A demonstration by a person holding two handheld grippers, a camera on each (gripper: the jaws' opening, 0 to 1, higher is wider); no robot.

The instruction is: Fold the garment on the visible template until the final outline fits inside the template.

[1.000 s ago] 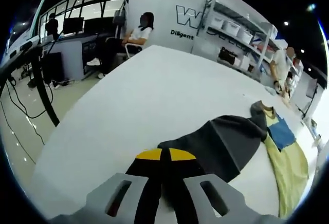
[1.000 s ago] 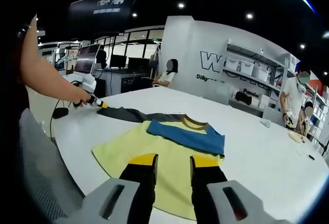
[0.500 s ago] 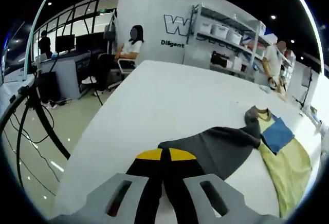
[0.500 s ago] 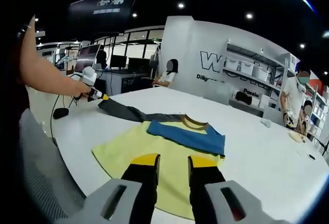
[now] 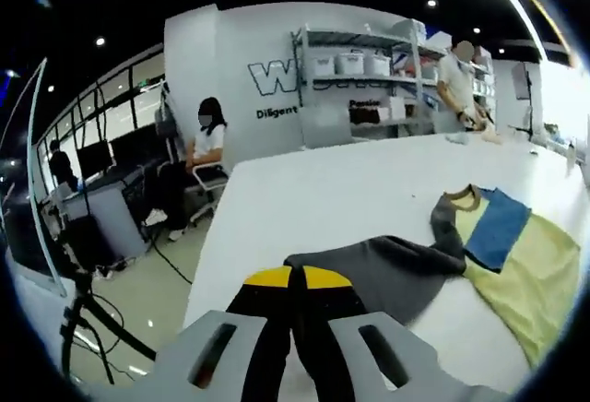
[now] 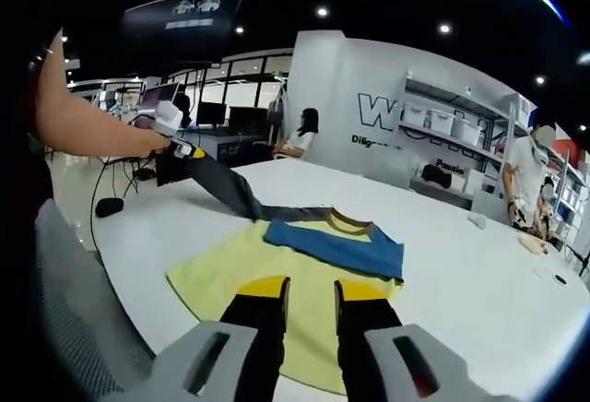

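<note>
A yellow garment (image 6: 230, 268) with a blue chest panel (image 6: 336, 245) and tan collar lies flat on the white table (image 6: 479, 273). Its long grey sleeve (image 6: 226, 190) rises off the table to my left gripper (image 6: 189, 151), held up in a person's hand at the left. In the left gripper view, that gripper (image 5: 295, 277) is shut on the grey sleeve (image 5: 387, 268), which runs back to the garment (image 5: 530, 268) at the right. My right gripper (image 6: 312, 289) is open, its yellow-tipped jaws over the garment's near hem.
The table's curved edge (image 5: 207, 264) falls away to the floor on the left, with cables and a stand (image 5: 78, 328). A mesh chair (image 6: 83, 328) is by the near edge. A seated person (image 5: 205, 144), shelving (image 5: 369, 79) and a standing person (image 6: 530, 185) are far behind.
My left gripper has lifted the grey sleeve end up off the table, so the sleeve now slopes upward. The right jaws have closed in slightly over the hem.
</note>
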